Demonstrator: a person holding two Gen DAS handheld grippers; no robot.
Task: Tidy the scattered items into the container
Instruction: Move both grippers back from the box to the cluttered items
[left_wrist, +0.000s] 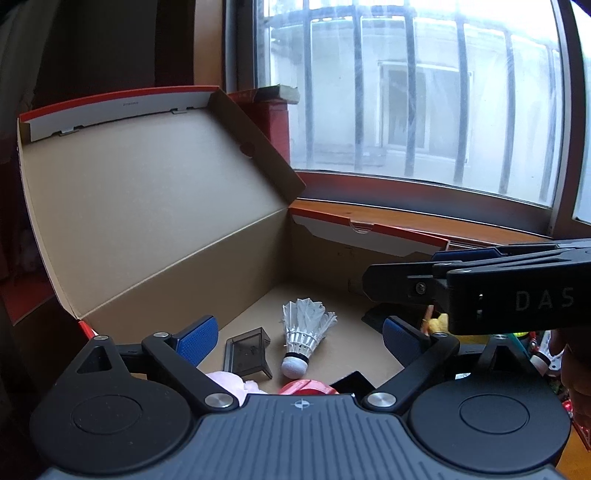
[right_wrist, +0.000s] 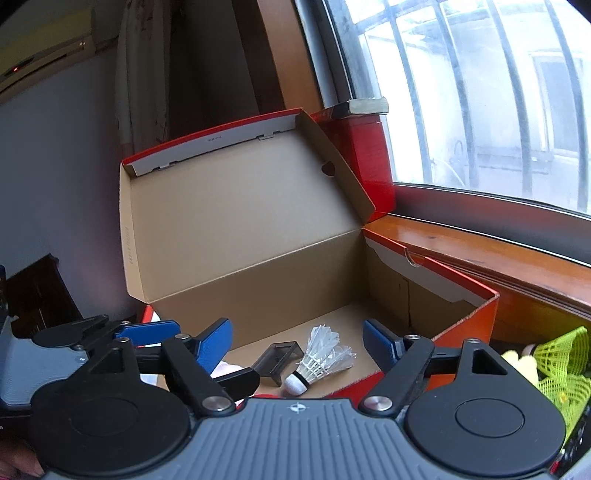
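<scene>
Lying shuttlecock (left_wrist: 304, 334), cork toward camera, in box (left_wrist: 166, 258).

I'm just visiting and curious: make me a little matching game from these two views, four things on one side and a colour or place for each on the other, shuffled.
Things:
1. shuttlecock
2. small dark case
3. box lid
4. yellow-green net

Descriptions:
A. standing open, propped up behind
B. white feathers, lying on the floor of the cardboard box
C. outside the cardboard box, on the right of the right wrist view
D. smoky see-through, beside the shuttlecock

Pairs: 1-B, 2-D, 3-A, 4-C
</scene>
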